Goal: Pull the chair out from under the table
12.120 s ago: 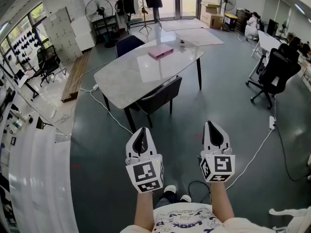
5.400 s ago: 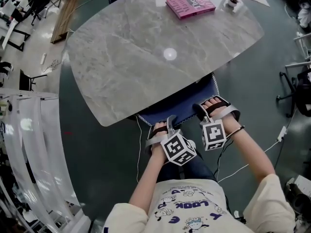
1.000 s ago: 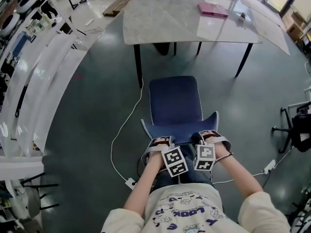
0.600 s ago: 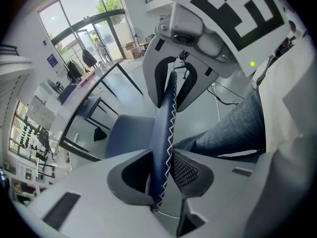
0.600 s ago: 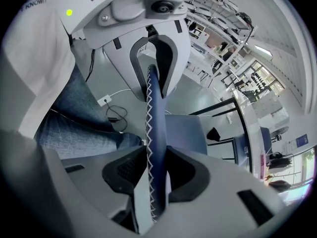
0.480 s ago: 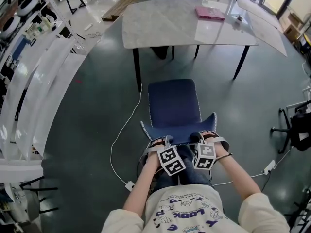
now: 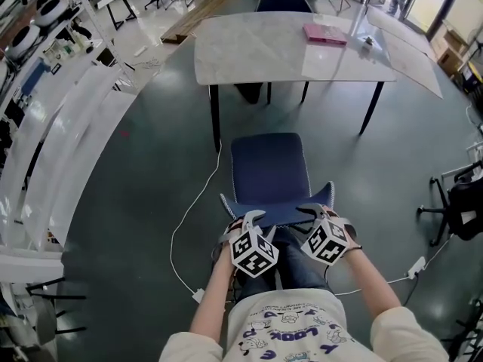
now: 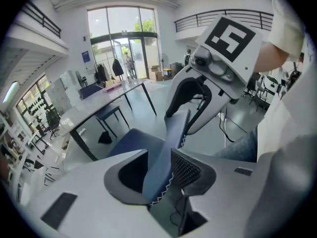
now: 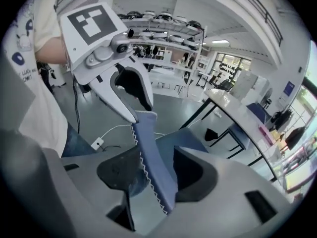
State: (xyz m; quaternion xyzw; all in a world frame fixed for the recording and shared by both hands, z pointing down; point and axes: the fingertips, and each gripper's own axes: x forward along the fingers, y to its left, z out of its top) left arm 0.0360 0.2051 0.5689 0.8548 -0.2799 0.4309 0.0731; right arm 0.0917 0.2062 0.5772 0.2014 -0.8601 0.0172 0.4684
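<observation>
A pink book, a white cable, a black office chair.

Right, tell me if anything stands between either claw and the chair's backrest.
Nothing visible does. The chair's backrest already sits between the jaws of the left claw and the right claw. Both sets of jaws are opening around it.

hidden: chair legs under seat | unreadable: pink book print | far chair: mostly behind table

The chair stands before the table, whose top bears a book.
</observation>
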